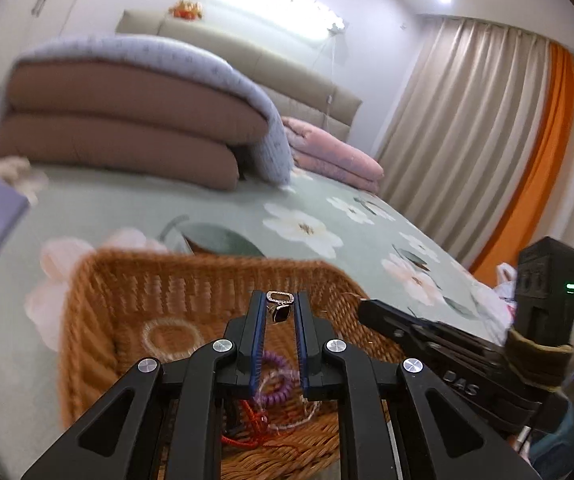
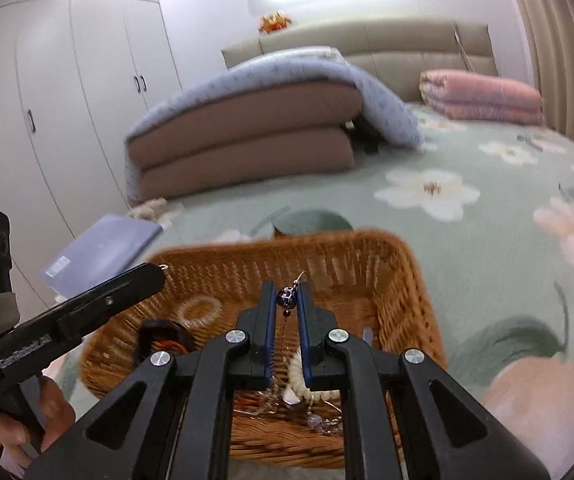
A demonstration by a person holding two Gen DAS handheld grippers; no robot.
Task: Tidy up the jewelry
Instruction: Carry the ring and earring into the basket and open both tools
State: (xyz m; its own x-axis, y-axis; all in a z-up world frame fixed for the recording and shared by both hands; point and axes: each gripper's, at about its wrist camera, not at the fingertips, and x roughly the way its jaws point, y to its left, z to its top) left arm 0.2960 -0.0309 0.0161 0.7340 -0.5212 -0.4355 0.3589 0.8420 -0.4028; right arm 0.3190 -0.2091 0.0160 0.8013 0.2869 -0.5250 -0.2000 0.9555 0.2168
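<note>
Here, over the wicker basket [image 1: 99, 292] on the floral bedspread [image 1: 327, 216], the left gripper [image 1: 280, 304] has its fingers nearly closed on a small earring [image 1: 279, 307]: a sparkly oval loop above a dark square stone. The right gripper [image 2: 287, 298] pinches a dangling earring [image 2: 287, 297] likewise, a dark bead on a thin wire hook. Both pieces look light, rigid and slippery, and likely bend easily, so the bead or loop is the safer hold. Along the basket's near edge lie a purple coil bracelet [image 1: 273, 380], red cord [image 1: 247, 424] and white bead bracelet [image 2: 299, 376]
</note>
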